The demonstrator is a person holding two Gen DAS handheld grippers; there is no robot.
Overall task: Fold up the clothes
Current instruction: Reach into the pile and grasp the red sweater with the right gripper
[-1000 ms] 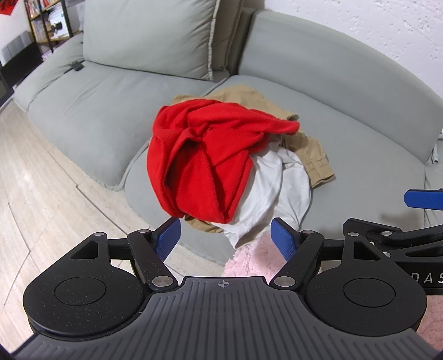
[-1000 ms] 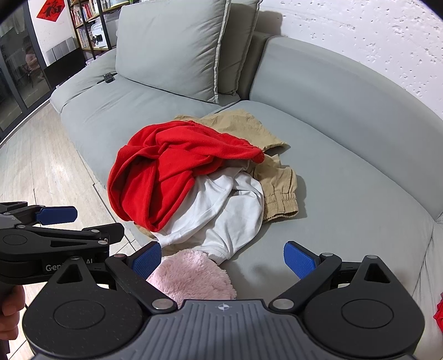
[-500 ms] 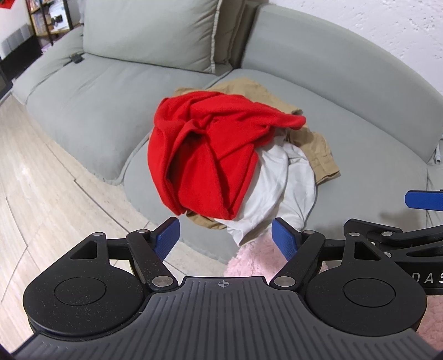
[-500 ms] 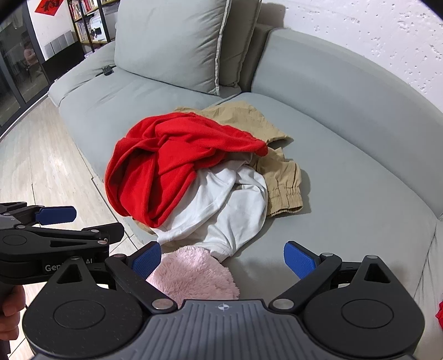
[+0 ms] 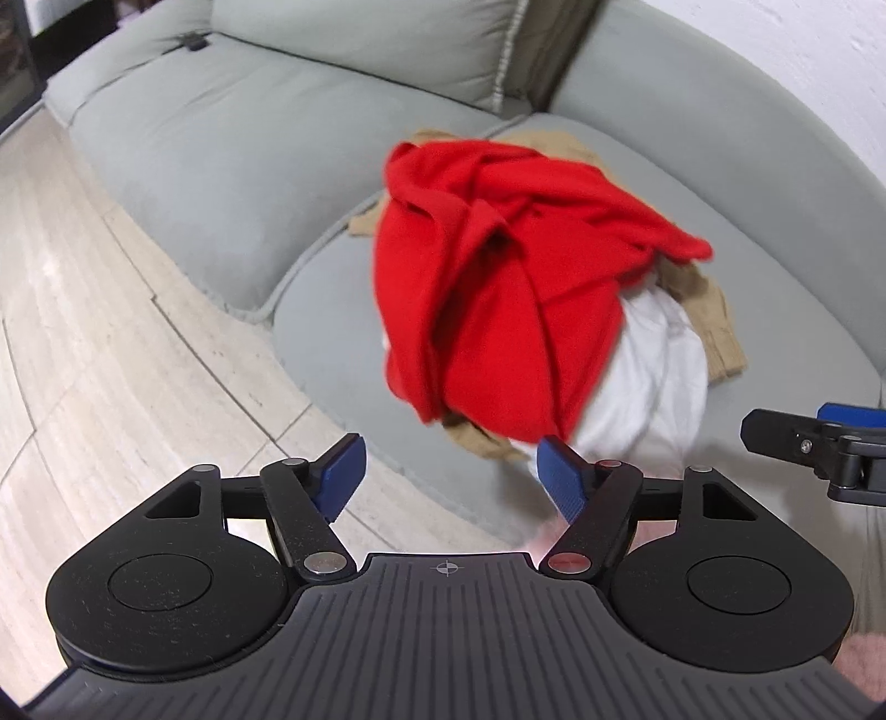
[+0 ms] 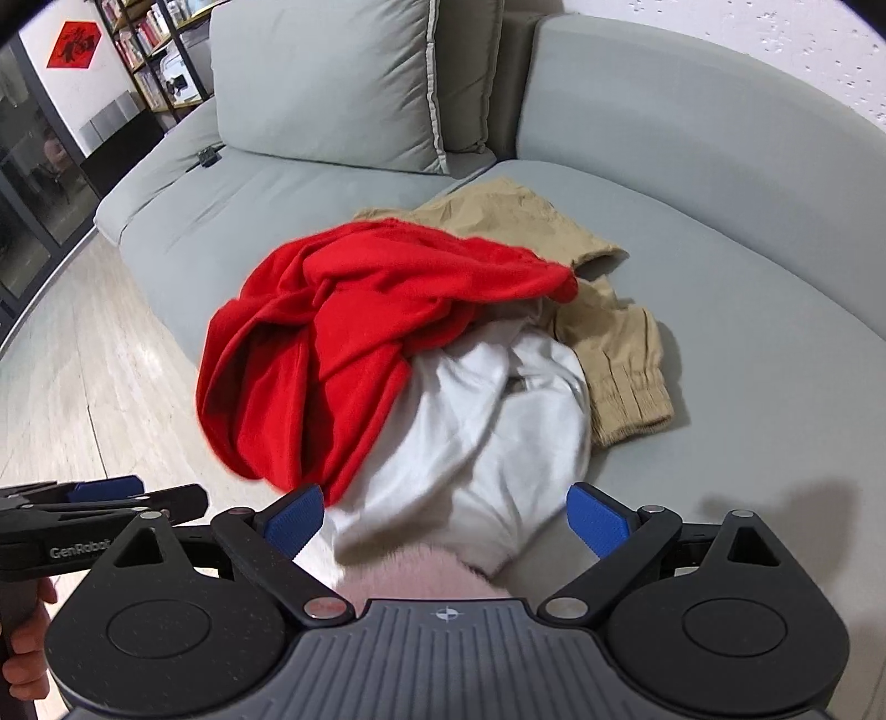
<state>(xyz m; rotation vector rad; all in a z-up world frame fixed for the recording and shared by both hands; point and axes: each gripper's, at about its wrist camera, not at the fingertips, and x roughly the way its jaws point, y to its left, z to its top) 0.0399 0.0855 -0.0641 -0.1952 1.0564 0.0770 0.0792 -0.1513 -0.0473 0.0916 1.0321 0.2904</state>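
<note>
A heap of clothes lies on the grey sofa seat [image 6: 747, 343]. On top is a crumpled red garment [image 5: 498, 288] [image 6: 343, 343]. A white garment [image 6: 487, 432] [image 5: 653, 382] spills toward the seat's front, and khaki trousers [image 6: 609, 354] [image 5: 714, 327] lie underneath and behind. A fluffy pink item [image 6: 410, 576] sits at the front edge, partly hidden by my right gripper. My left gripper [image 5: 451, 479] is open, just short of the heap's front-left edge. My right gripper [image 6: 446, 520] is open over the white garment's near end. Neither holds anything.
A large grey back cushion [image 6: 332, 83] leans at the rear. A small dark object [image 6: 207, 157] rests on the left seat cushion. Pale wood floor [image 5: 83, 332] runs along the sofa's left. A bookshelf [image 6: 149, 50] and glass doors stand far left.
Both grippers have moved closer to the heap and tilted down; the clothes now fill more of each view. The pink item is now mostly hidden beneath the right gripper. Clothes lie unmoved.
</note>
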